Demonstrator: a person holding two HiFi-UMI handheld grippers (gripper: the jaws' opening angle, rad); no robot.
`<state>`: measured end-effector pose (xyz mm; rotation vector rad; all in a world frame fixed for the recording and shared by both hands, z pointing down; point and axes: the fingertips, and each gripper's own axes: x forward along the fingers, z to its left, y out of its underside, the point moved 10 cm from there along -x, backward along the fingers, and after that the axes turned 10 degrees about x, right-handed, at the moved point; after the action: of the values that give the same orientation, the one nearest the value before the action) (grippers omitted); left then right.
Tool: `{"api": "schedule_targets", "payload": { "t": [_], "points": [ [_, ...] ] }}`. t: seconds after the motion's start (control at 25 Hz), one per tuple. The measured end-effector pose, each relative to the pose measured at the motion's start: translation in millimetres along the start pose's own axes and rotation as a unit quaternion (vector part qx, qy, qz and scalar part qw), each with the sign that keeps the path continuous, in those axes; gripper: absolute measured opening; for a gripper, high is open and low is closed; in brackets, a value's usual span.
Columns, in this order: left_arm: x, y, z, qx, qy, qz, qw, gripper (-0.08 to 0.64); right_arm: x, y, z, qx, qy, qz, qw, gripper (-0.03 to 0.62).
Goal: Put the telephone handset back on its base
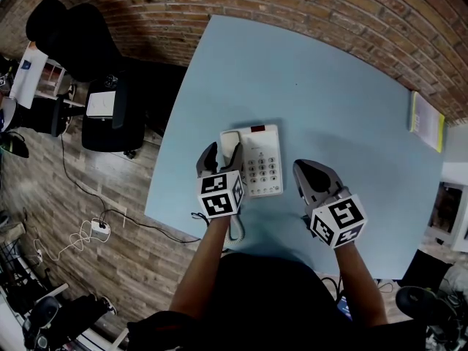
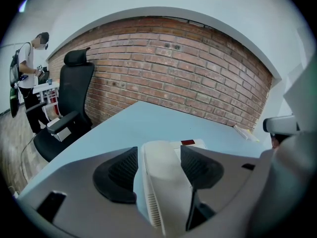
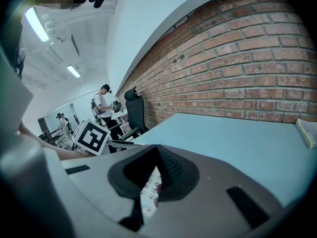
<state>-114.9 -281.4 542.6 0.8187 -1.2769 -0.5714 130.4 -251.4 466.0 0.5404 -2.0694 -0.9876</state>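
Gripping handset at mid-length, left claw keeps it aligned over cradle of base just beneath, likely for seating. Right claw closed, empty, base to its left, clear of work.

Head camera was mounted above the person and looked steeply down on the table from some height. It took in the left gripper, right gripper, phone, wall and chair. Left gripper camera sat low behind its jaws, very close to the handset, and faced across the table to the wall, chair at left. Right gripper camera sat equally low, turned leftward along the wall, with the left gripper at its left. All three views shared table, wall and chair.
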Motion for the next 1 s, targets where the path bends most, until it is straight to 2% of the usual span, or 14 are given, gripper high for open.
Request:
{"api": "schedule_targets", "payload": {
  "t": [0.44, 0.68, 1.0],
  "points": [
    [-17, -8, -7, 0.006, 0.002, -0.024, 0.9997, 0.259, -6, -4, 8, 0.003, -0.009, -0.015, 1.0, 0.012],
    [-29, -13, -11, 0.01, 0.026, -0.035, 0.999, 0.256, -11, -10, 16, -0.008, -0.019, -0.023, 1.0, 0.012],
    [-50, -20, -15, 0.034, 0.035, -0.062, 0.9969, 0.189, -16, -15, 24, -0.028, -0.034, -0.035, 0.998, 0.012]
  ]
}}
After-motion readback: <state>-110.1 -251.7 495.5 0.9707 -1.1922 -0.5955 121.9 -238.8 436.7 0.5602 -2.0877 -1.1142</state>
